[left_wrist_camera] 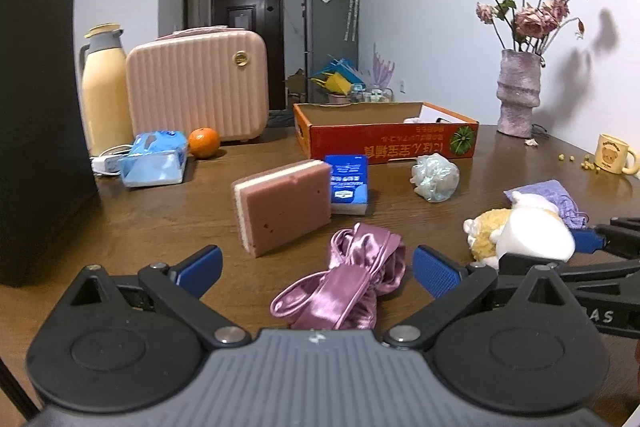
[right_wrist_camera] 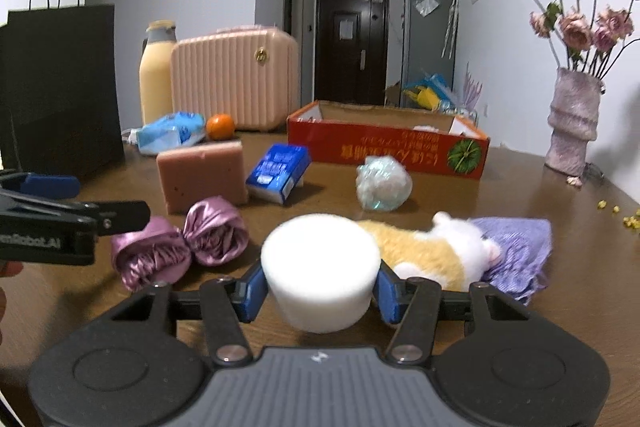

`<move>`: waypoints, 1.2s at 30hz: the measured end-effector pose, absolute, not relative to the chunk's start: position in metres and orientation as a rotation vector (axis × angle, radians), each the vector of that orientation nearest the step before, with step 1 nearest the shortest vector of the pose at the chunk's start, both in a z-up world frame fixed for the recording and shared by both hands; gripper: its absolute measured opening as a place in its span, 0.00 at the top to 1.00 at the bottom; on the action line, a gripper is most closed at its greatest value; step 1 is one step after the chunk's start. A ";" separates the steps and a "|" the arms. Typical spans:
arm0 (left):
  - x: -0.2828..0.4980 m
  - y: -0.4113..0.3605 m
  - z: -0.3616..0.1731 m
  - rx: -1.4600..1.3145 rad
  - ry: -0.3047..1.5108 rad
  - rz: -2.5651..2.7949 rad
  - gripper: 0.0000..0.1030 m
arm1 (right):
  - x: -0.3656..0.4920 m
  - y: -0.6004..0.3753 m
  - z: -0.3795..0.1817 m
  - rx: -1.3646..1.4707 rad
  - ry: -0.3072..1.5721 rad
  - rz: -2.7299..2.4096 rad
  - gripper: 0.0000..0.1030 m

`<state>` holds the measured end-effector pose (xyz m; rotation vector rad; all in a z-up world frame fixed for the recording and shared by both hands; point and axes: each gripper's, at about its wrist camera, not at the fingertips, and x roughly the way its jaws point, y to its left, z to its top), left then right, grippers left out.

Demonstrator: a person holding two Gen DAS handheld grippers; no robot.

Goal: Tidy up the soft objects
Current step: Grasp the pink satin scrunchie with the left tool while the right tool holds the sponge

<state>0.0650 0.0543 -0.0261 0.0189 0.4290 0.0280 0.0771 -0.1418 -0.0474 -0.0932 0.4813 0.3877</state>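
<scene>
My right gripper point(right_wrist_camera: 320, 287) is shut on a white foam cylinder point(right_wrist_camera: 320, 267) and holds it just above the table; the cylinder also shows in the left wrist view point(left_wrist_camera: 536, 237). My left gripper point(left_wrist_camera: 316, 271) is open, with a pink satin scrunchie point(left_wrist_camera: 348, 279) on the table between its fingers. A plush hamster point(right_wrist_camera: 432, 251) lies on a purple cloth point(right_wrist_camera: 516, 251) behind the cylinder. A pink sponge point(left_wrist_camera: 284, 205), a blue tissue pack point(left_wrist_camera: 348, 183) and a crumpled plastic ball point(left_wrist_camera: 436, 177) sit mid-table. The red cardboard box point(left_wrist_camera: 384, 143) stands open behind them.
A black paper bag point(left_wrist_camera: 40, 131) stands at the left. A thermos point(left_wrist_camera: 106, 91), a pink case point(left_wrist_camera: 196, 83), a wipes pack point(left_wrist_camera: 156, 159) and an orange point(left_wrist_camera: 204, 142) sit at the back left. A vase of dried roses point(left_wrist_camera: 518, 93) and a yellow mug point(left_wrist_camera: 614, 153) stand right.
</scene>
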 end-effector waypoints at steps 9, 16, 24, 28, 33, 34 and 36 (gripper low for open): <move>0.093 0.048 -0.025 0.070 0.529 -0.016 0.00 | 0.074 -0.167 -0.036 -0.057 0.418 0.334 0.47; 0.118 0.045 -0.029 0.094 0.614 -0.040 0.00 | 0.077 -0.188 -0.034 -0.030 0.394 0.275 0.47; 0.142 0.035 -0.041 0.152 0.683 -0.044 0.00 | 0.081 -0.208 -0.039 -0.006 0.398 0.210 0.47; 0.154 0.034 -0.053 0.145 0.732 -0.037 0.00 | 0.083 -0.216 -0.043 0.001 0.405 0.189 0.47; 0.164 0.038 -0.063 0.126 0.777 -0.026 0.00 | 0.085 -0.219 -0.045 0.005 0.410 0.175 0.47; 0.166 0.039 -0.065 0.122 0.784 -0.026 0.00 | 0.085 -0.220 -0.046 0.006 0.410 0.174 0.47; 0.167 0.040 -0.066 0.110 0.784 -0.033 0.00 | 0.086 -0.220 -0.047 0.007 0.411 0.172 0.47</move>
